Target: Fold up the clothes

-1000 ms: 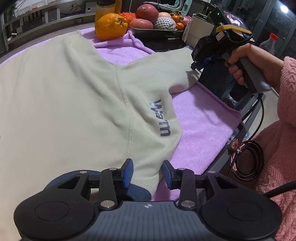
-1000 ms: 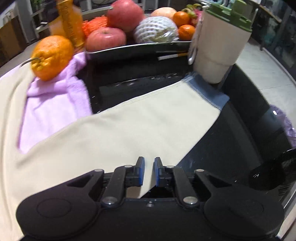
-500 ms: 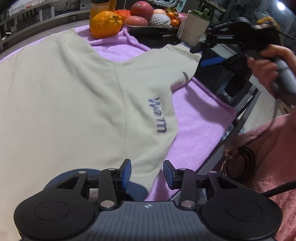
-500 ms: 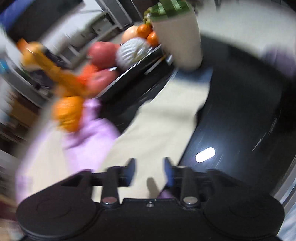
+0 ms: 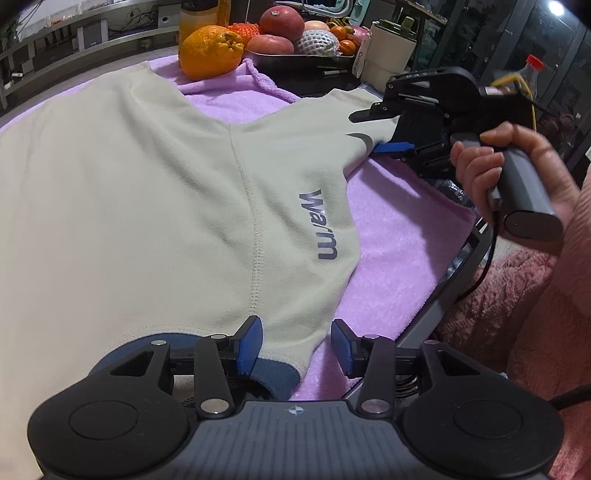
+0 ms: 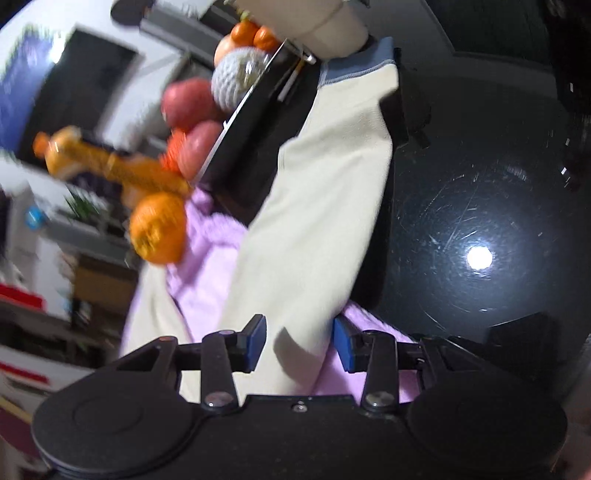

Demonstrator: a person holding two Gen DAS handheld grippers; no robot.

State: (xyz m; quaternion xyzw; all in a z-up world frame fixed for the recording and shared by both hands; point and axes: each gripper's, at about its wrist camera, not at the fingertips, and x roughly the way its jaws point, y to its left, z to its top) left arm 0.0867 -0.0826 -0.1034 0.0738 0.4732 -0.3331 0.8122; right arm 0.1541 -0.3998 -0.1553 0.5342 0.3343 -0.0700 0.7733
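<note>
Left wrist view: a cream fleece sweatshirt point(image 5: 147, 206) printed with the dark word "Warm" lies spread flat on a lilac terry towel point(image 5: 399, 251) that covers the table. The left gripper point(image 5: 297, 345) hangs over the garment's near corner, just beside its blue ribbed collar band point(image 5: 275, 373). Its jaws are opening; the cream corner lies between the blue pads point(image 5: 249, 345), which do not press on it. Farther off, the sweatshirt's sleeve point(image 5: 332, 118) reaches toward the right gripper point(image 5: 373, 131), held by a hand point(image 5: 517, 166) in a pink knitted sleeve point(image 5: 554, 314). That gripper is rolled on its side, one finger above the sleeve edge and its blue pad below, standing apart. Behind the garment a large wrinkled orange point(image 5: 210, 51) sits on the towel, beside a dark metal tray of apples and small fruit point(image 5: 295, 59) and a cream tumbler with a green lid point(image 5: 391, 55).

Right wrist view: the picture is tilted and blurred. The cream sleeve point(image 6: 325, 206) with its blue cuff point(image 6: 358, 64) runs from the tumbler point(image 6: 314, 18) down across the glossy black tabletop point(image 6: 480, 184) to the right gripper point(image 6: 299, 345). The fingers stand apart, with a fold of sleeve between the pads, untouched by them as far as the blur allows. The orange point(image 6: 159, 232) and tray point(image 6: 251, 122) lie to the left.
</note>
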